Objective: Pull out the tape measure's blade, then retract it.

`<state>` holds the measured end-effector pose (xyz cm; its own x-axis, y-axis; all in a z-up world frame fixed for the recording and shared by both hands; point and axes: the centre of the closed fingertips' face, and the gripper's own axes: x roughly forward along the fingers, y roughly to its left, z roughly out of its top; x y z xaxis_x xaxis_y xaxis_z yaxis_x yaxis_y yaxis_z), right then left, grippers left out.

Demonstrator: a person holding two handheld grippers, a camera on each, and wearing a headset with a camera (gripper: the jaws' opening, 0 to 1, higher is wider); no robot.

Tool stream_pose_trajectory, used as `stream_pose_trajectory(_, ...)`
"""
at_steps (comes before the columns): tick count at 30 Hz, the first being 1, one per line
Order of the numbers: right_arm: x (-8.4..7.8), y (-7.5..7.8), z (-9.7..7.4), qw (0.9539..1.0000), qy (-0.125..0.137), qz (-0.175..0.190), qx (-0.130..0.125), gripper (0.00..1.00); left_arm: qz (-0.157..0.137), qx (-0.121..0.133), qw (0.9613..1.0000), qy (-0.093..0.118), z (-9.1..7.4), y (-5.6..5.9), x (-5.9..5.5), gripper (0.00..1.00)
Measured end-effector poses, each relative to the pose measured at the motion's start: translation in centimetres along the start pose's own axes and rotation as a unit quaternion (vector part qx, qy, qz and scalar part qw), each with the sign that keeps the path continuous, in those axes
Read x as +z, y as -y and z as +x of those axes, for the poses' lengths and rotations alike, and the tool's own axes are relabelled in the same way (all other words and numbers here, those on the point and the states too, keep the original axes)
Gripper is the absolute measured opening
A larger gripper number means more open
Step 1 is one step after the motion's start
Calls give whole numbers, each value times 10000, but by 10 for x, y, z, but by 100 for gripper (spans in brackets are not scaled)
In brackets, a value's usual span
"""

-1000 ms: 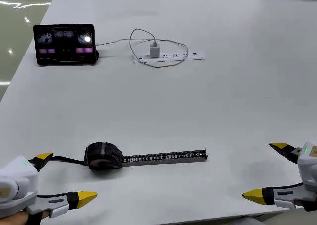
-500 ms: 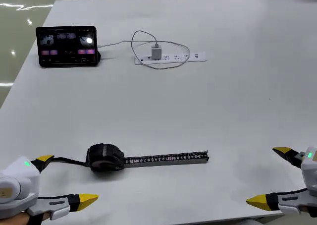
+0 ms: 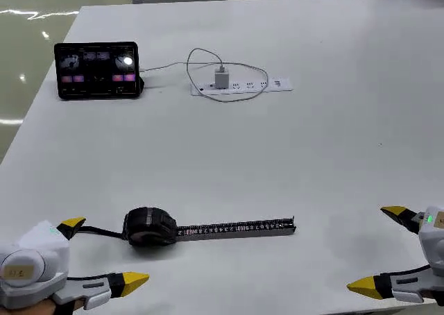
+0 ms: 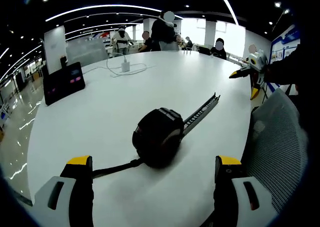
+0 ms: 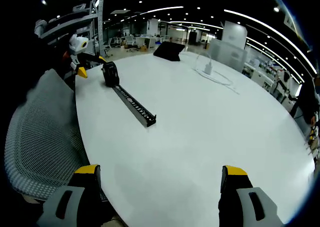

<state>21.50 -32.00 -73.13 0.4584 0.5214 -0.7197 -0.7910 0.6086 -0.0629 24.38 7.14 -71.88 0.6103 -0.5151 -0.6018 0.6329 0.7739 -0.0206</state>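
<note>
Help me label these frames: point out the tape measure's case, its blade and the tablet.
tape measure's case [image 3: 147, 226], head view, top of the housing.
blade [image 3: 236, 227], head view, mid-length.
tablet [image 3: 97, 70], head view, screen centre.

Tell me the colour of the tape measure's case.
The round tape measure case is black. The left gripper view shows it best.

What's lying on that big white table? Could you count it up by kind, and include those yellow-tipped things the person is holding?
Tape measure: 1
Tablet: 1
Power strip: 1
Charger with cable: 1
Hand-held tools: 2, the left tool and the right tool
Total: 6
</note>
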Motion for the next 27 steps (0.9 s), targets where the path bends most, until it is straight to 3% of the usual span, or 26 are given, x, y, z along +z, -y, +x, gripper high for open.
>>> stream_pose_trajectory(8, 7, 5, 4, 9997, -101, -172, 118, 99, -164, -118, 9997, 167, 9, 17, 21, 99)
stream_pose_trajectory(14, 12, 7, 9, 9994, -162, -187, 237, 99, -477, 58, 9985, 277, 19, 14, 30, 99)
stream_pose_trajectory(22, 28, 5, 13, 9976, -271, -453, 440, 99, -673, 69, 9975, 203, 28, 19, 28, 99)
stream_pose_trajectory(27, 46, 4, 16, 9961, -300, -614, 557, 99, -738, 279, 9968, 129, 33, 18, 28, 99)
